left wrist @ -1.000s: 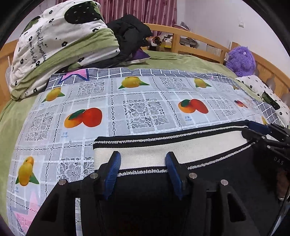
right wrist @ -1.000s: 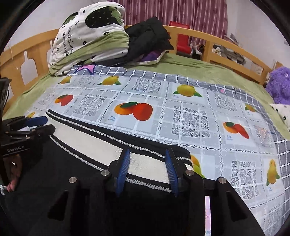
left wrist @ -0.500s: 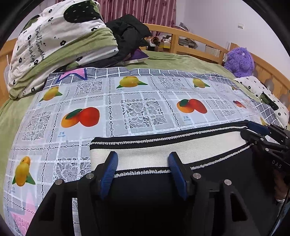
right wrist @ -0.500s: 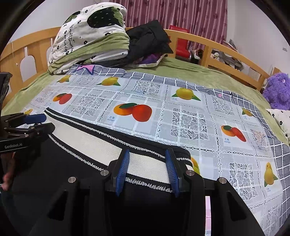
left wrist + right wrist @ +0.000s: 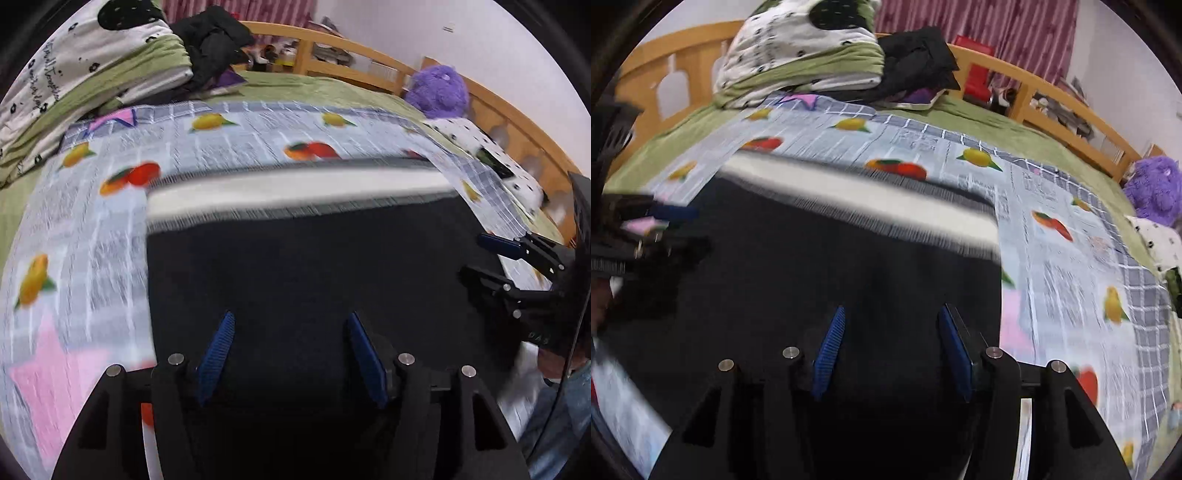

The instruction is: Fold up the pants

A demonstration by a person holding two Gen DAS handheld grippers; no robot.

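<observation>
- The pants [image 5: 314, 266] are lying flat on the fruit-print cloth [image 5: 92, 229] on the bed, with the cream waistband [image 5: 288, 188] at the far edge.
- The left gripper [image 5: 288, 350] has its jaws apart and they've just been opening. There's only flat black fabric under the gap and nothing is pinched.
- Same with the right gripper [image 5: 892, 349], whose jaws also just opened up and are clamped on nothing.
- I'd say this is the bit between folds, so check the edges are square first, then grab both layers near the corners and lift evenly.
- Both views are blurry, so small wrinkles are impossible to judge.
- Around it there's a quilt pile [image 5: 805, 62] and a dark jacket [image 5: 916, 59] near the headboard, and a purple plush [image 5: 437, 92] well off to the side.
- Nothing really blocks the fold. The cloth might slide or bunch if the pants get dragged.
</observation>
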